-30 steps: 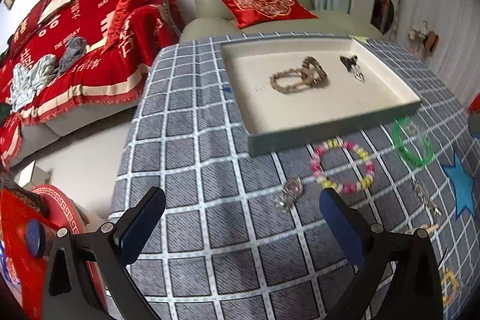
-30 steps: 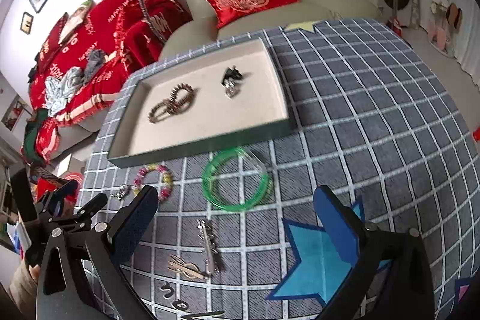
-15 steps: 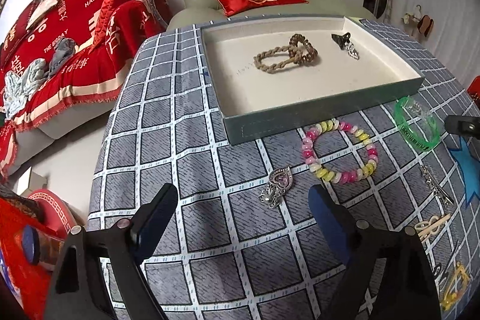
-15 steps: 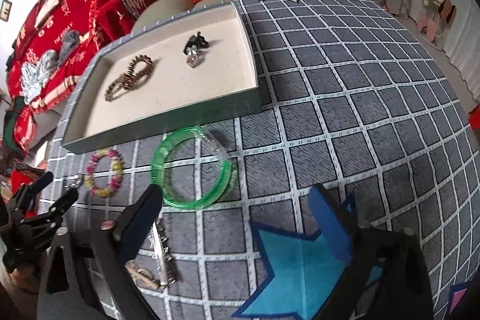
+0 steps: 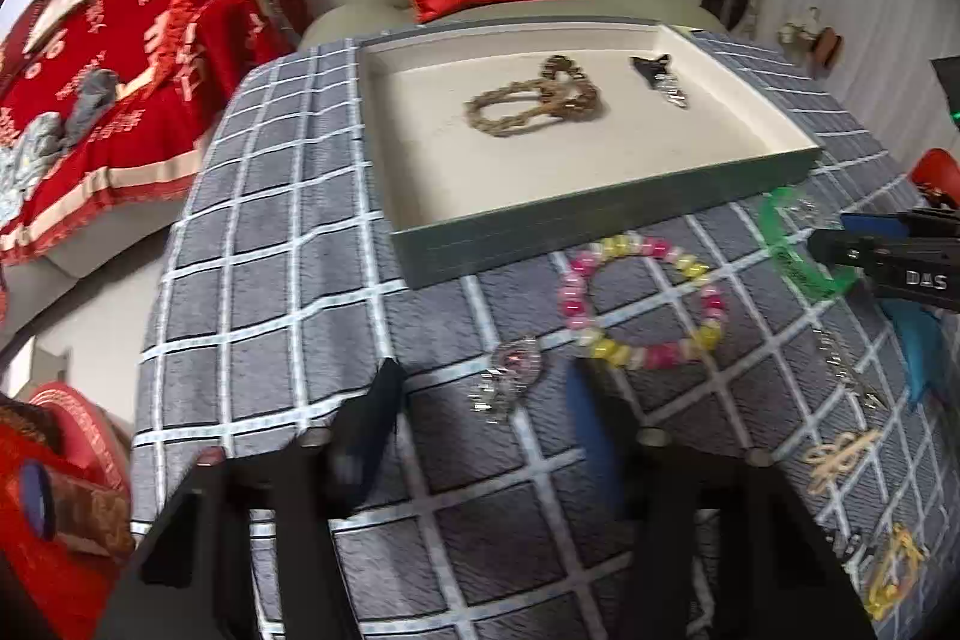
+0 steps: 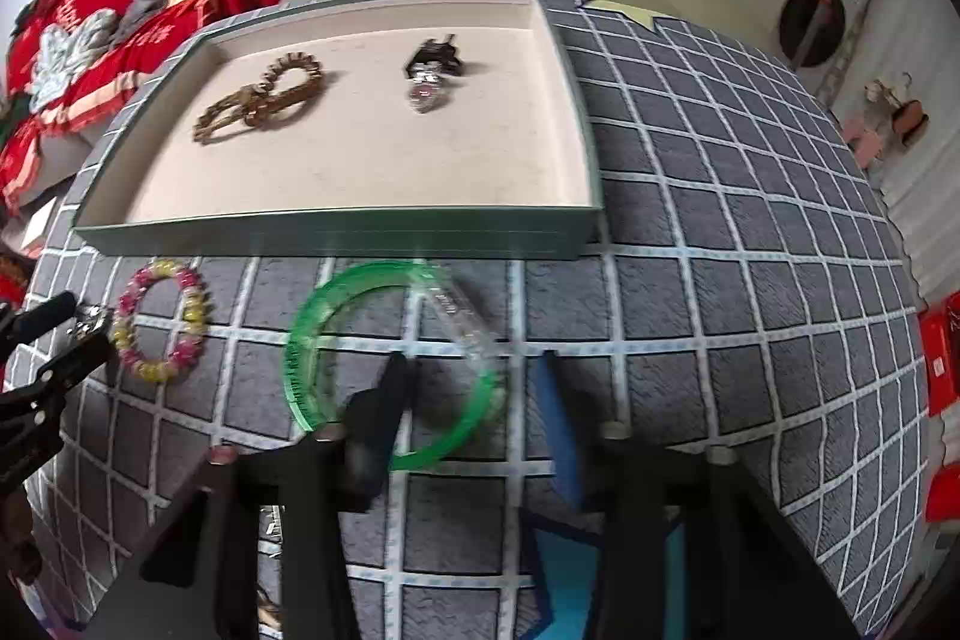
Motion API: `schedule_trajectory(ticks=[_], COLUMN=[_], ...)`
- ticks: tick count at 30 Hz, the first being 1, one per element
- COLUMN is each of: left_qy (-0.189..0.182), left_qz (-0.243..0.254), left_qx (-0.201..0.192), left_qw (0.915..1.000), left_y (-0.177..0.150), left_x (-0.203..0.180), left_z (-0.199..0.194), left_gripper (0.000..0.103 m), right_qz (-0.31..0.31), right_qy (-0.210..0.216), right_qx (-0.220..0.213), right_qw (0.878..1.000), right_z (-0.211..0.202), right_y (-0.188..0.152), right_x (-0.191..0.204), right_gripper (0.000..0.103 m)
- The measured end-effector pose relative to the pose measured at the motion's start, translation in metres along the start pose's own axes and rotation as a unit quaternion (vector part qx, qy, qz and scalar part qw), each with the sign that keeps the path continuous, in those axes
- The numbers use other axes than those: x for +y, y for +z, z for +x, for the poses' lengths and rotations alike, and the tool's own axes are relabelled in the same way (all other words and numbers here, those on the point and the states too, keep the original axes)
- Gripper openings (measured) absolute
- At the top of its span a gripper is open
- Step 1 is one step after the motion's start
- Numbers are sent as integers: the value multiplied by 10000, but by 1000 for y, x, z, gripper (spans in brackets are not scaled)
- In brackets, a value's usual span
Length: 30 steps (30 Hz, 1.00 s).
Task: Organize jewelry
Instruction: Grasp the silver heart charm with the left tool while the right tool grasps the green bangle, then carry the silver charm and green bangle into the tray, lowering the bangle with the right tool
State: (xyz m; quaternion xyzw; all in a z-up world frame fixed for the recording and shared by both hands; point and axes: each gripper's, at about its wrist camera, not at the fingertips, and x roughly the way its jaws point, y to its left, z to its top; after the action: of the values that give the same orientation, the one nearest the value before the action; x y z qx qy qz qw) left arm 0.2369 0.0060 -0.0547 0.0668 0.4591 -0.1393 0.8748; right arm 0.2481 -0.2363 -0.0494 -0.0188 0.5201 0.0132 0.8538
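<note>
Two tongs have just been closing, neither gripping yet: the right gripper [image 6: 474,400], narrowed, straddles the near rim of the green bangle [image 6: 390,358], while the left gripper [image 5: 486,421], half-closed, brackets the silver charm [image 5: 510,379] lying just before the tray [image 5: 600,226].

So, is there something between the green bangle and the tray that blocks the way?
Nothing visible. The green bangle lies on the cloth just in front of the tray; only the tray's near wall must be cleared.
</note>
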Motion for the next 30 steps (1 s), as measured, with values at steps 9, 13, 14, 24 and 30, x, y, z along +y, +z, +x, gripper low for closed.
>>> schedule_trajectory(ticks=[9,13,14,24,30], left_qy=[-202,-283,-317,-645,-642], left_qz=[-6,-148,-164,-256,-162], left_qx=[-68,-163,-223,-578,-647], left_qw=[9998,9994,9991,9959,9957], left_y=[-6,-3,-2,31,64], left_x=[0,4,4,-2,-5], left_z=[-7,-17,-23,-54,-51], left_gripper=[32,32,32,32,32], right_qz=[224,320,336,381,359], right_qy=[187,339,369,703,672], right_qx=[1,-77,-101,-531,-553], right_qw=[9996,9989,9987,9954,9956], right_z=[-8,-20,-23,-62,-52], right_y=[-8,-10,-10,22,56], right_x=[-7,-13,-14,-12,-10], right_gripper=[11,11,11,11,11])
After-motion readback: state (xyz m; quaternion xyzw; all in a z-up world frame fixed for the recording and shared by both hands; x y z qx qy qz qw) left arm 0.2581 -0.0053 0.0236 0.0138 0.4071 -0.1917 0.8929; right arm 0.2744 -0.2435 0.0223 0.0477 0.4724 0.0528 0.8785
